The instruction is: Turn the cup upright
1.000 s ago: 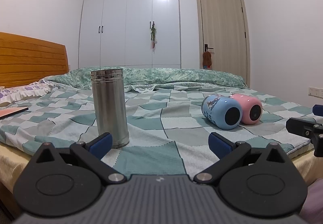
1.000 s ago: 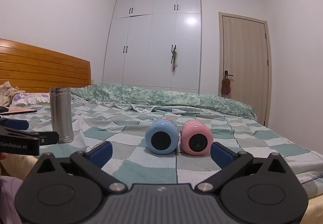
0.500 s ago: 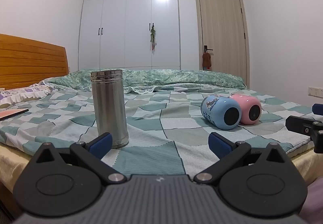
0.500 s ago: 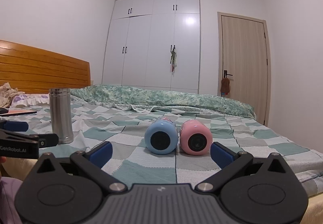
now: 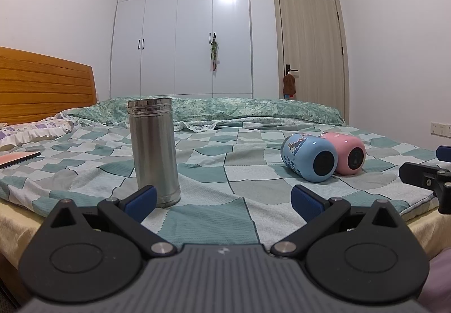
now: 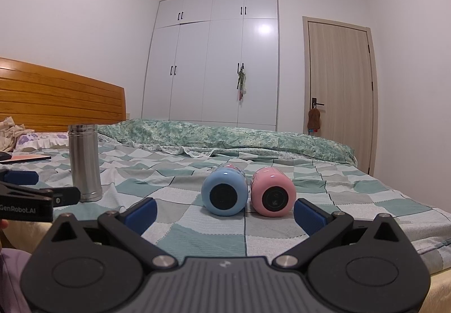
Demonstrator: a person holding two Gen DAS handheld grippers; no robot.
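A blue cup (image 5: 308,156) (image 6: 224,190) and a pink cup (image 5: 348,152) (image 6: 272,191) lie on their sides, side by side on the checked bedspread, their round ends toward me. A steel flask (image 5: 153,151) (image 6: 84,162) stands upright to their left. My left gripper (image 5: 224,199) is open and empty, low at the bed's near edge, its left finger just in front of the flask. My right gripper (image 6: 224,213) is open and empty, just in front of the two lying cups, which sit between its fingers in the view.
A flat pink book (image 5: 17,158) lies at the far left of the bed by the pillows. A folded green quilt (image 6: 225,137) runs along the far side. A wooden headboard (image 6: 56,99) stands left; wardrobe and door behind.
Both grippers have sunk or tilted slightly, so the scene sits a little higher in view. The cups and flask have not moved. Both grippers stay open.
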